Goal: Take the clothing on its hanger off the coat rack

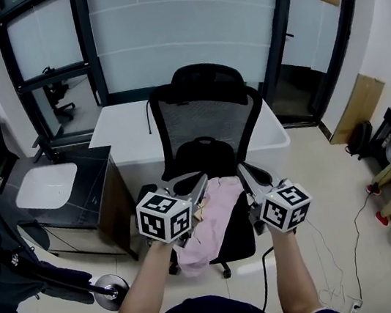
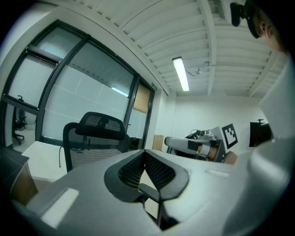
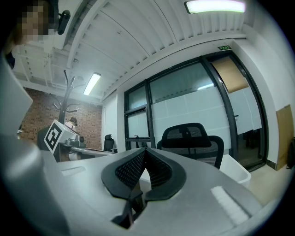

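Office, mesh chair point(image 1: 203, 113), left tongs point(image 2: 144, 152) closed, empty, right tongs point(image 3: 145, 151) closed, empty

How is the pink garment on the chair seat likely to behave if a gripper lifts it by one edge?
Probably floppy: the pink garment lies crumpled and follows the seat of the chair, drooping over its front edge. Likely light: it looks like thin cloth. It would probably sag and trail from one pinch rather than keep shape.
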A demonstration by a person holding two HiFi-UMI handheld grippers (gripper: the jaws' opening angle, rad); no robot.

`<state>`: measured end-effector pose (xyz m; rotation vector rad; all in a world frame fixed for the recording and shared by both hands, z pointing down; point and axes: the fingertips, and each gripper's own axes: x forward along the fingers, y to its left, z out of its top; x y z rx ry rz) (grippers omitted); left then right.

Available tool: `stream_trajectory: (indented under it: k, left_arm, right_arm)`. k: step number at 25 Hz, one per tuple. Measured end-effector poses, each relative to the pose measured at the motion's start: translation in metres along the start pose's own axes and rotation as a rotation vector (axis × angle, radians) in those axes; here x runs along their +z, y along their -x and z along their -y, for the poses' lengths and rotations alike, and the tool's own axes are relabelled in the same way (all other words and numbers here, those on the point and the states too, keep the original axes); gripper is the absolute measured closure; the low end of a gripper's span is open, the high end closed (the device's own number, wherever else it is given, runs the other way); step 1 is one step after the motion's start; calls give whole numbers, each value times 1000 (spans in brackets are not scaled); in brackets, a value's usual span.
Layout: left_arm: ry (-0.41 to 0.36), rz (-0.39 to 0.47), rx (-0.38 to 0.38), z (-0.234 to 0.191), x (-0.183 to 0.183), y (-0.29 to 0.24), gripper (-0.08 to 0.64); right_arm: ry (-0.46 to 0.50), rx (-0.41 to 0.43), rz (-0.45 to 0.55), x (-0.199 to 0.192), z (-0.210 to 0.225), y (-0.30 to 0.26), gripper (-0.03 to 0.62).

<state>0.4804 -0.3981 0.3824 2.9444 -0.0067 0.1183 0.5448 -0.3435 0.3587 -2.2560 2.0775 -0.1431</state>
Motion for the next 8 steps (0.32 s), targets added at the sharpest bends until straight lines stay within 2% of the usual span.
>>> stream_trajectory:
  k: [8]
  left_arm:
    - [3,-4,-6,-3,-2,-3,549]
  right_arm:
    - [2,5,-3,-1,2,-5,592]
